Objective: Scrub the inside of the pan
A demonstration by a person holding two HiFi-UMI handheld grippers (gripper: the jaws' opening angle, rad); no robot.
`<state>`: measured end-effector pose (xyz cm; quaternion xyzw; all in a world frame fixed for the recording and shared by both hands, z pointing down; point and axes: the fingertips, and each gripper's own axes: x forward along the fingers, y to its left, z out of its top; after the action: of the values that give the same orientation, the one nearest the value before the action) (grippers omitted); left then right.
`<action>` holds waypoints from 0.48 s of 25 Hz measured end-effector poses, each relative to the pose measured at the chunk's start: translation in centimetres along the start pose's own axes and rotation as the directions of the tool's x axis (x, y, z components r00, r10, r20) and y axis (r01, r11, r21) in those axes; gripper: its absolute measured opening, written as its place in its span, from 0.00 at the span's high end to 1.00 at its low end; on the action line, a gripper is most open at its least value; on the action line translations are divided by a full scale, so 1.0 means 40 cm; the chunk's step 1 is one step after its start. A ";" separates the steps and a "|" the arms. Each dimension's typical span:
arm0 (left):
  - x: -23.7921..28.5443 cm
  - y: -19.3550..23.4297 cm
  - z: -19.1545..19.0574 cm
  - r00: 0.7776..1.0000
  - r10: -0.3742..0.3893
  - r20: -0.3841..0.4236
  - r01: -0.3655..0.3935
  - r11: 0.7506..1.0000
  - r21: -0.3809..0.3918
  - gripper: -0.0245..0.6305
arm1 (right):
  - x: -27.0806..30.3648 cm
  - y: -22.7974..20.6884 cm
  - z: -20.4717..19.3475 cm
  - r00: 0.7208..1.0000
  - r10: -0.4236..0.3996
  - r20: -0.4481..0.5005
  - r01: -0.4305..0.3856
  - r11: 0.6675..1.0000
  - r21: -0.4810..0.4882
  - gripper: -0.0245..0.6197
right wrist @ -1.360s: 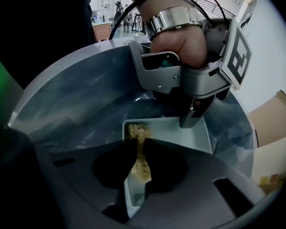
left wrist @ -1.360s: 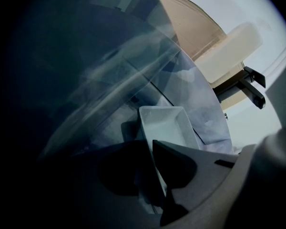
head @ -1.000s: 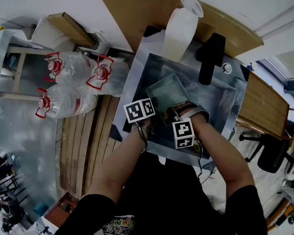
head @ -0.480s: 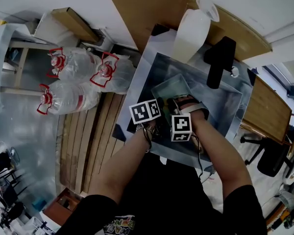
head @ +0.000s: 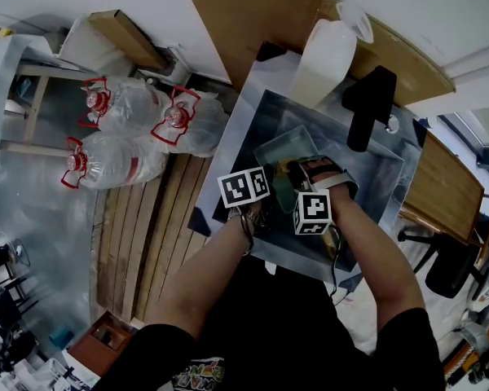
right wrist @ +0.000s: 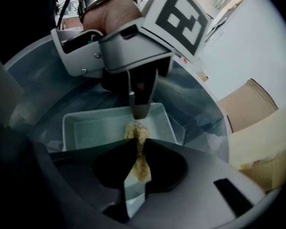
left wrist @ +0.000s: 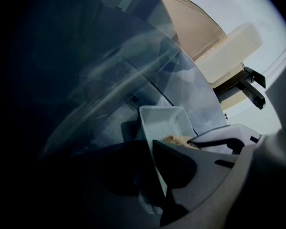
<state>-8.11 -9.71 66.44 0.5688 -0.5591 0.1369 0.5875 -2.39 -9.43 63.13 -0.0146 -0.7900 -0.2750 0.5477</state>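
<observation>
right claw (right wrist: 138,149) clamped on tan scrub pad (right wrist: 137,131), which looks pressed to the pan (right wrist: 93,125) floor. left claw (left wrist: 150,146) pinches the pan's rim, steadying it. pan sits in the sink (head: 375,182), open side up, long axis crosswise to the right claw. step looks mid-scrub. next: stroke along that axis into all 4 corners, without loosening the rim grip.

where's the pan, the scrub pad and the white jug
pan (right wrist: 90,128), right gripper view, on its bare floor
scrub pad (right wrist: 136,132), right gripper view, on its tan end down in the pan
white jug (head: 324,59), head view, on the middle of its body
</observation>
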 end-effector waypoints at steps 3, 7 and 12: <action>0.000 0.001 0.001 1.000 0.000 -0.001 0.000 1.000 0.002 0.82 | 0.003 -0.047 -0.015 0.998 -0.066 -0.007 0.066 0.998 0.017 0.87; 0.000 -0.001 0.000 1.000 0.001 -0.002 -0.001 1.000 0.001 0.82 | 0.026 -0.078 0.015 0.997 -0.082 0.009 0.082 0.996 -0.046 0.87; 0.000 -0.003 0.000 1.000 -0.001 -0.004 0.001 1.000 0.002 0.82 | 0.061 -0.091 0.031 0.998 -0.062 0.016 0.063 0.985 -0.158 0.87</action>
<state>-8.02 -9.75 66.39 0.5696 -0.5572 0.1383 0.5882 -5.61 -12.62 63.42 -0.0346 -0.7688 -0.3538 0.5316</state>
